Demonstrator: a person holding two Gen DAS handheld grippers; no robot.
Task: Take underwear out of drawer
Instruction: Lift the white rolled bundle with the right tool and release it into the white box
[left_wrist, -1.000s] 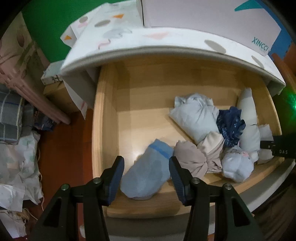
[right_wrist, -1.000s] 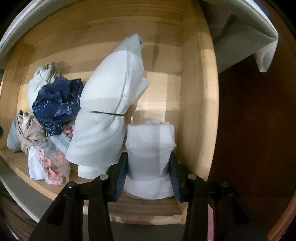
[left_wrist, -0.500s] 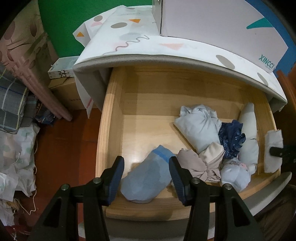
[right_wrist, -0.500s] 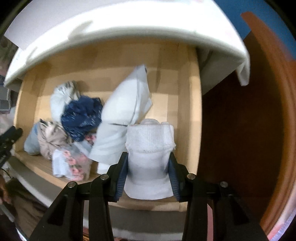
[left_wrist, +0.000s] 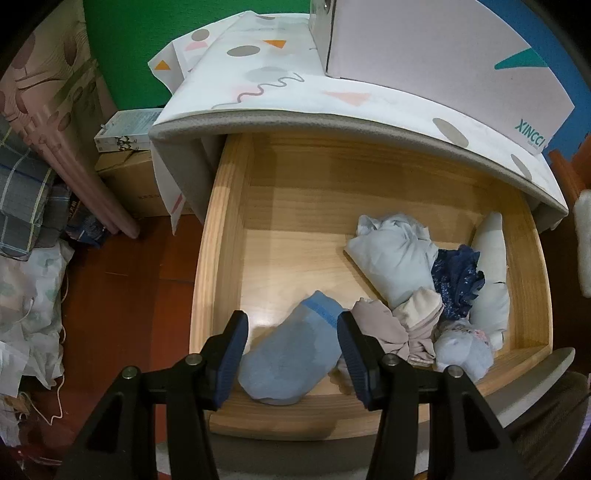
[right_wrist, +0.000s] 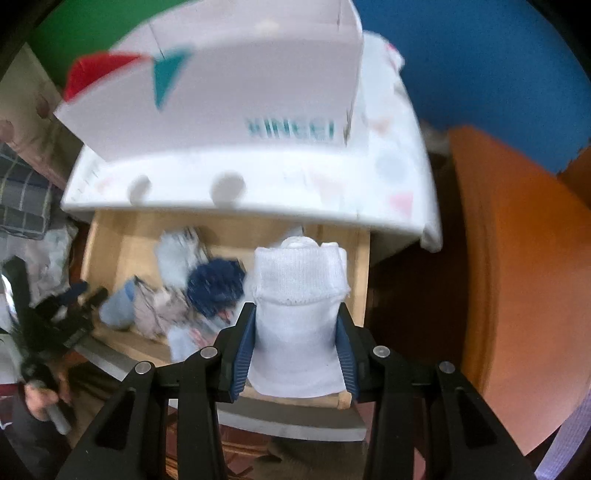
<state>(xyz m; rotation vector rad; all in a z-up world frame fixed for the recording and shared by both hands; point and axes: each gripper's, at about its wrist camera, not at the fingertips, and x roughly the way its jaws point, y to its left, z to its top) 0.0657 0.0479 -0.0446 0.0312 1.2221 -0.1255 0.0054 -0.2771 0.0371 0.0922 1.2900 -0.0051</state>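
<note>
The white box (left_wrist: 436, 62) atop the cabinet reads "XINCCI" in teal. The right gripper (right_wrist: 297, 345) clamps a white ribbed knit roll (right_wrist: 299, 295); the left gripper (left_wrist: 291, 345) straddles a soft blue roll (left_wrist: 291, 354) in the wooden drawer (left_wrist: 221, 236), contact unclear.

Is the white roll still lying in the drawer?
No, the right gripper has its jaws clamped on the white roll, held up above the drawer.

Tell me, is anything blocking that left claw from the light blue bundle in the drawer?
Nothing visible. The left claw hangs right over the light blue bundle, fingers either side, no item between. The beige bundle lies close beside the right finger and could get brushed.
</note>
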